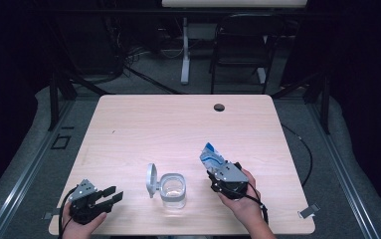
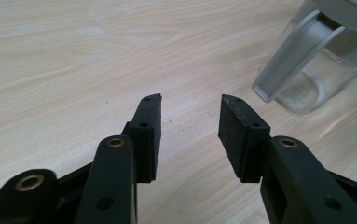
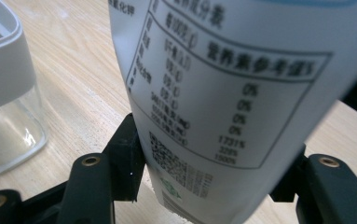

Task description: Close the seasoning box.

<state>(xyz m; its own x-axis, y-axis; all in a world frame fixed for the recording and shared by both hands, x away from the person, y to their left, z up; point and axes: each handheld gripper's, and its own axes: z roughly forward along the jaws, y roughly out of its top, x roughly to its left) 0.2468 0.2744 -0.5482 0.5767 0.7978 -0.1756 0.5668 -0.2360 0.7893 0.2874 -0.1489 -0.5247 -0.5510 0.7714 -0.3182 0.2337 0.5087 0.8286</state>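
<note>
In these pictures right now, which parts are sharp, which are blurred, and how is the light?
High view: table brightly lit, surroundings dark. Left gripper view: pads sharp, clear jar slightly soft at the edge. Right gripper view: pouch very close, its upper print blurred; jar soft at left.

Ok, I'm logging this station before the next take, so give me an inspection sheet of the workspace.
Surface: wooden table, bare, dark round hole near far edge.
Job's things: clear container, lid flipped open; white-and-blue pouch.
Clutter: nothing seen.
Grippers: left gripper open, holding nothing; right gripper shut on the pouch.
Cables: black cable on the floor, right of the table.
Surroundings: dark chair, white stand, grey floor.
</note>
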